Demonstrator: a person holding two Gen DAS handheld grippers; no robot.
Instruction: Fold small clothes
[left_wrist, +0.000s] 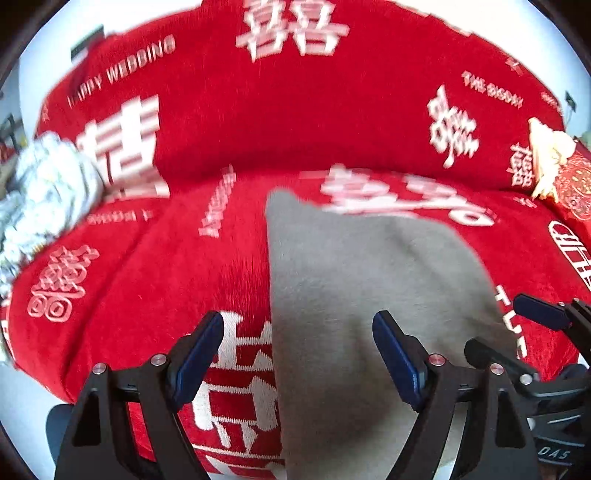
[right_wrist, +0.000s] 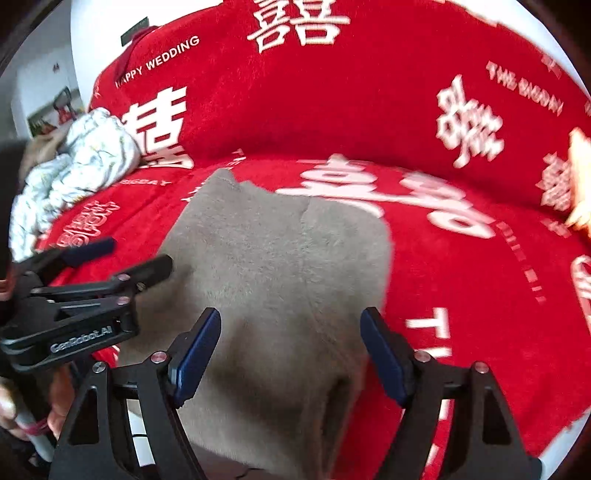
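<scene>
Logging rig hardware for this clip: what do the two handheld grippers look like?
Both match: black frames with triangular cut-outs and silver round fasteners, each finger tipped with a dark blue pad. The left gripper carries white "GenRobot.AI" lettering on its body, readable in the right wrist view. The right gripper shows partial "DAS" lettering in the left view. No cables visible.

Seat surface: red plush cover w/ white lettering (right_wrist: 461, 280), draped over seat and backrest.
- Centre-near: flat grey fleece garment (right_wrist: 280, 266), low profile; room to pass above it.
- Right of garment: open red cover, unobstructed to seat's right end.
- Far left: crumpled white floral-print cloth bundle (right_wrist: 77, 162) piled against backrest; blocks that corner.
- Far right: red-and-gold patterned box (left_wrist: 569, 181) w/ pale yellow item beside it; blocks that end.
- Far: backrest rises as a wall, no way through.
- Near: left gripper (right_wrist: 133, 254) just beside right gripper (right_wrist: 290, 350) over garment; both jaws stand apart, nothing between; tight gap between the tools.
</scene>
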